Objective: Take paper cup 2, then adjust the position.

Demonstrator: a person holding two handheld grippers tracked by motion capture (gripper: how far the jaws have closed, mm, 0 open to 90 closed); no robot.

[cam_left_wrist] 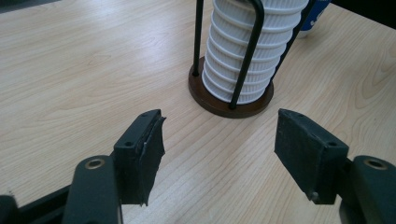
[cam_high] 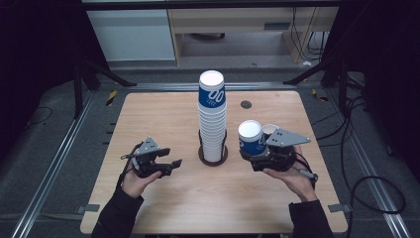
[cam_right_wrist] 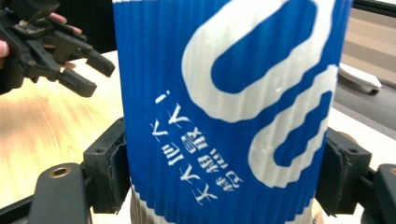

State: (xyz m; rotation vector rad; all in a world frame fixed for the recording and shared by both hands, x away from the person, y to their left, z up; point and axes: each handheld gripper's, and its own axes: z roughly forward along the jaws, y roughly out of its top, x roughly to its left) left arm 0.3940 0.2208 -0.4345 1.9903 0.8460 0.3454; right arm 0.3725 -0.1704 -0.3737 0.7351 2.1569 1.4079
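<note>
A tall stack of blue-and-white ribbed paper cups stands in a wire holder with a round brown base at the table's middle. In the left gripper view the stack and its base lie just ahead. My left gripper is open and empty, left of the holder, with its jaws wide apart. My right gripper is shut on a single blue cup to the right of the stack. That cup sits between the jaws of my right gripper.
The wooden table has a small dark round grommet behind the stack. A white rim shows just behind the held cup. Metal rails and cables run on the floor at both sides.
</note>
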